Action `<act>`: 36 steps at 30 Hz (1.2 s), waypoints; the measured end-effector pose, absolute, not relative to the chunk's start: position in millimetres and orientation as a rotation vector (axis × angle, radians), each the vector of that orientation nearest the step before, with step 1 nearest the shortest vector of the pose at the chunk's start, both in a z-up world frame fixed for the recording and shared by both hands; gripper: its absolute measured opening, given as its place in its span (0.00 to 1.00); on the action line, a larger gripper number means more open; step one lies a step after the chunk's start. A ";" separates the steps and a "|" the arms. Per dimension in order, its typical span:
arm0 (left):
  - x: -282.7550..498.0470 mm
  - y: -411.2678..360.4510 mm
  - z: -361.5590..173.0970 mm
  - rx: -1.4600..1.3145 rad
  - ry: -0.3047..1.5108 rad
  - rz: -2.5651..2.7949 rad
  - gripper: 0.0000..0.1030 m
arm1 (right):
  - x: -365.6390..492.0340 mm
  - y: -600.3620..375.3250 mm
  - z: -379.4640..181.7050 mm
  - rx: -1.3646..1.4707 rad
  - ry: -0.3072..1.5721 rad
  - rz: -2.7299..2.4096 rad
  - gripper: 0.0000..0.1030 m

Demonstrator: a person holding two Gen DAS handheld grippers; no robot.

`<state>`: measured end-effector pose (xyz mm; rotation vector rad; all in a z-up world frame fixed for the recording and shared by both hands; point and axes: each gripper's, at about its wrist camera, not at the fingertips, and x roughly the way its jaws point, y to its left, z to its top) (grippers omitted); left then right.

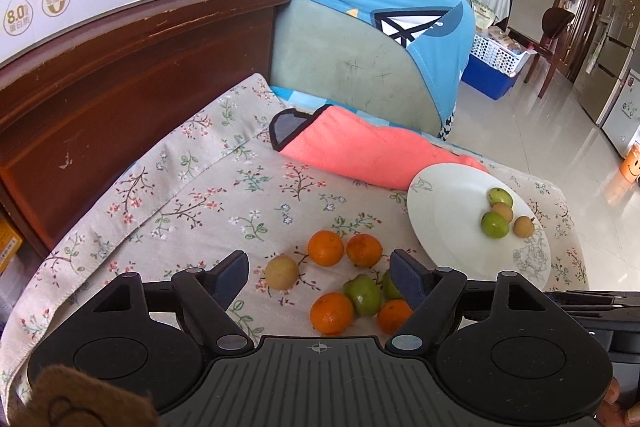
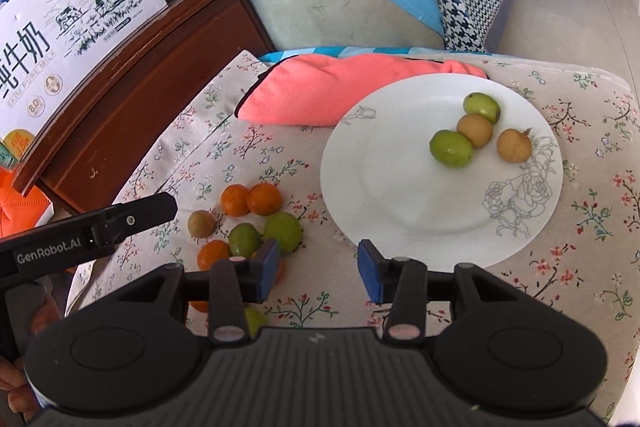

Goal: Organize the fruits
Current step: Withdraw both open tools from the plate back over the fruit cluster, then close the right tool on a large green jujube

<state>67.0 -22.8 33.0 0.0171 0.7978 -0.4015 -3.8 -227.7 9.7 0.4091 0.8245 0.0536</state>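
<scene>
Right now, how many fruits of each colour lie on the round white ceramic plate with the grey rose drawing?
Small round green fruits: 2
Small round tan-brown fruits: 2
Total on the white plate: 4
</scene>
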 end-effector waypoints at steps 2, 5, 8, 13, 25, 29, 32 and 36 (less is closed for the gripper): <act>65.8 -19.5 28.6 0.016 0.813 -0.389 0.76 | -6.5 -221.3 7.4 0.397 0.831 0.074 0.44; 64.1 -14.3 23.1 0.018 0.830 -0.369 0.76 | -10.8 -208.2 2.3 0.360 0.845 0.103 0.44; 62.6 -8.8 18.0 0.019 0.849 -0.352 0.76 | -14.5 -192.9 -2.5 0.303 0.858 0.139 0.46; 62.1 -2.4 11.8 0.019 0.870 -0.336 0.76 | -17.8 -170.0 -8.5 0.201 0.861 0.193 0.49; 64.7 6.4 2.7 -0.029 0.926 -0.331 0.76 | -9.7 -144.5 -19.2 0.091 0.875 0.216 0.50; 63.9 3.9 0.9 -0.028 0.936 -0.345 0.76 | -7.4 -139.6 -22.3 0.068 0.872 0.219 0.50; 62.7 1.1 -1.6 -0.025 0.944 -0.353 0.76 | -7.9 -136.7 -24.3 0.046 0.870 0.221 0.40; 59.8 -4.7 -5.9 -0.008 0.953 -0.370 0.76 | -11.2 -138.4 -23.9 0.040 0.868 0.225 0.35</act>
